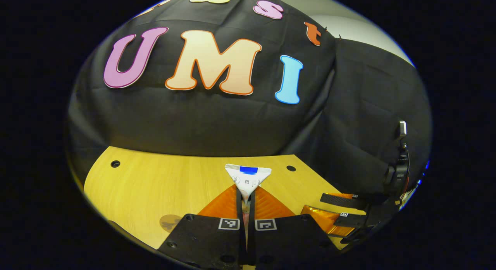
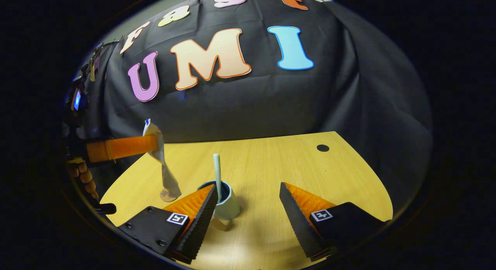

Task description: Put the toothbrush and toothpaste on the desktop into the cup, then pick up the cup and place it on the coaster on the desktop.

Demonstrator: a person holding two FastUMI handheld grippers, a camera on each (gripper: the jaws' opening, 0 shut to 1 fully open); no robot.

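Your left gripper (image 1: 246,202) pinches the toothpaste (image 2: 161,161) near its crimped end, so the soft tube hangs limp above the desktop (image 2: 271,165), left of the cup (image 2: 226,204). The toothbrush (image 2: 217,176) stands in the cup. Your right gripper (image 2: 248,212) gapes empty. Lower the tube cap-first; the light cup may tip.

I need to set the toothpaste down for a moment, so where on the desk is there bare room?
Bare wood lies right of the cup, out toward the cable hole, and behind the cup up to the black cloth. It is crowded left of the cup, where the toothpaste hangs from the left gripper over the coaster.
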